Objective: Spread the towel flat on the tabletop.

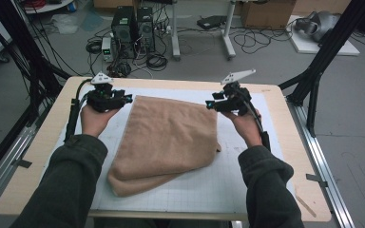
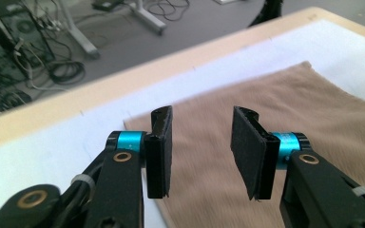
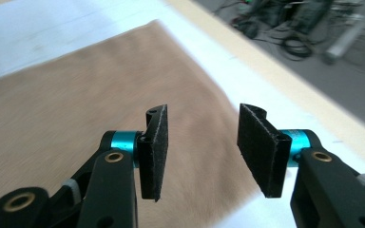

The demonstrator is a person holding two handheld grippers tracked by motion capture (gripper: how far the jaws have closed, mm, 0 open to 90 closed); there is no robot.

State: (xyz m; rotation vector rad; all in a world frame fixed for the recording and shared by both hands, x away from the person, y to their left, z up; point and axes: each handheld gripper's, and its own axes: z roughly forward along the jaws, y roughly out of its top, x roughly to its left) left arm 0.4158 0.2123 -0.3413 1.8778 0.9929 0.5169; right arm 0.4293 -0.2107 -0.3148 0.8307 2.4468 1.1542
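We have a tan towel (image 1: 166, 142) lying folded on the white mat (image 1: 247, 185) in the middle of the table (image 1: 33, 171). The fold sits toward the near edge, and the open edges run along the far side.

Left gripper (image 1: 123, 99) hovers at the towel's far left corner. Its fingers (image 2: 160, 152) are spread wide with nothing between them; in the left gripper view the cloth corner lies just below and past the pads.

Right gripper (image 1: 212, 104) hovers at the far right corner, same story: fingers (image 3: 154, 152) wide apart, empty, with the towel edge under them in the right gripper view.

Neither gripper touches the cloth as far as we can tell.

Our read: we're at the approach for a two-corner pinch, probably the start of another fold, or an unfold. We can't tell which from this.

Next move calls for:
- dropping both grippers so one pad goes under the corner and one over it
- picking the right layer count, since the towel is doubled and the near edge shows two layers stacked
- closing both together so the far edge lifts level

Risk: the pads close on the top layer only, or scrape the mat and push the corner away instead of catching it.
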